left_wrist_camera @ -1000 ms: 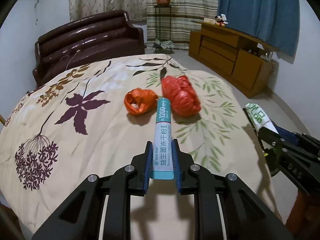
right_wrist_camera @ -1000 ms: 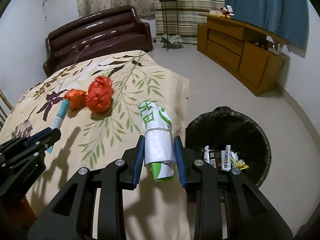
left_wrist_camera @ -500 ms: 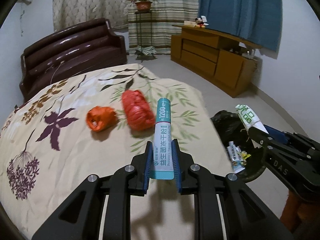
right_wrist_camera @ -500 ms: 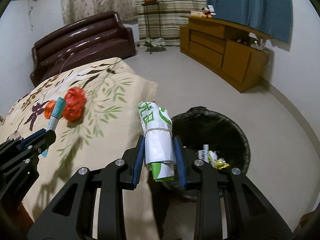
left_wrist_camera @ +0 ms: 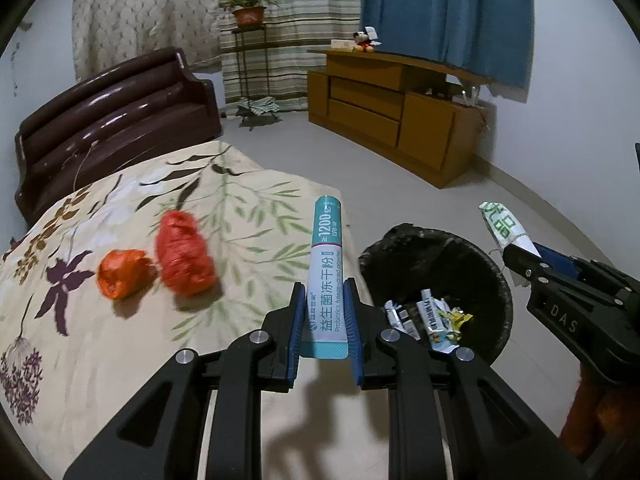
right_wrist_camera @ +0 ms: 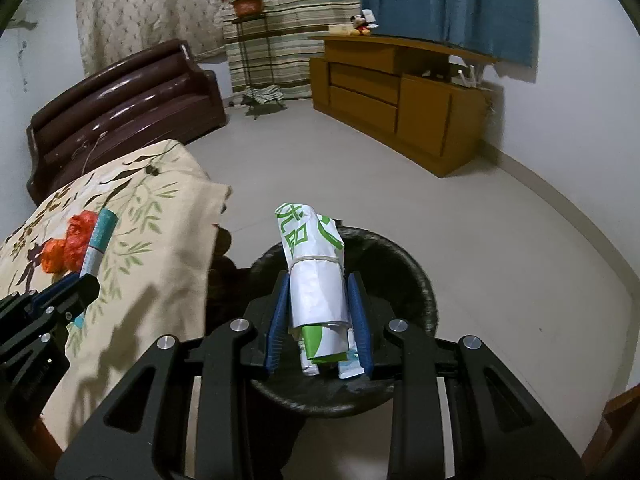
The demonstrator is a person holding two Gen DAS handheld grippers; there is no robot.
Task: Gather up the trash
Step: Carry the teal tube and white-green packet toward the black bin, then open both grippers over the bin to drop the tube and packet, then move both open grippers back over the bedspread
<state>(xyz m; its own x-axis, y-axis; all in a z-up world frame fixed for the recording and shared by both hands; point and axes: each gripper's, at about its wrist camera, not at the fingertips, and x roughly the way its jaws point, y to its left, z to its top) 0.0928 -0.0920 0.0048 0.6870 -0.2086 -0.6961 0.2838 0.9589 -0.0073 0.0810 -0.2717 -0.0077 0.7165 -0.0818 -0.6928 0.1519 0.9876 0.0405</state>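
- Teal sachet point(left_wrist_camera: 326, 280): a long stick pack with white lettering, pinched at its lower end between the blue pads of the left gripper point(left_wrist_camera: 325, 334); jaws drawn nearly together on it, the pack pointing forward and upward above the edge of the bedspread point(left_wrist_camera: 120, 360).
- Rolled wrapper point(right_wrist_camera: 316, 280): white-and-green paper bound by a band, clamped between the pads of the right gripper point(right_wrist_camera: 320, 328); jaws narrow, closed on the roll, which hangs directly over the bin opening in the right wrist view.
- Trash bin point(left_wrist_camera: 472, 256): round, lined with a black bag, standing on the floor just beside the bed; crumpled packets point(left_wrist_camera: 428, 316) lie at its bottom.
- Red bag point(left_wrist_camera: 184, 256) and orange bag point(left_wrist_camera: 122, 274): two crumpled plastic bundles side by side on the floral bedspread, well left of the bin.
- Surroundings: dark brown headboard point(left_wrist_camera: 116, 120) behind the bed; wooden cabinet point(left_wrist_camera: 396, 116) along the far wall with a plush toy point(left_wrist_camera: 362, 40) on top; potted plant point(left_wrist_camera: 249, 10) on a stand before striped curtains; blue curtain point(left_wrist_camera: 448, 12) at right.
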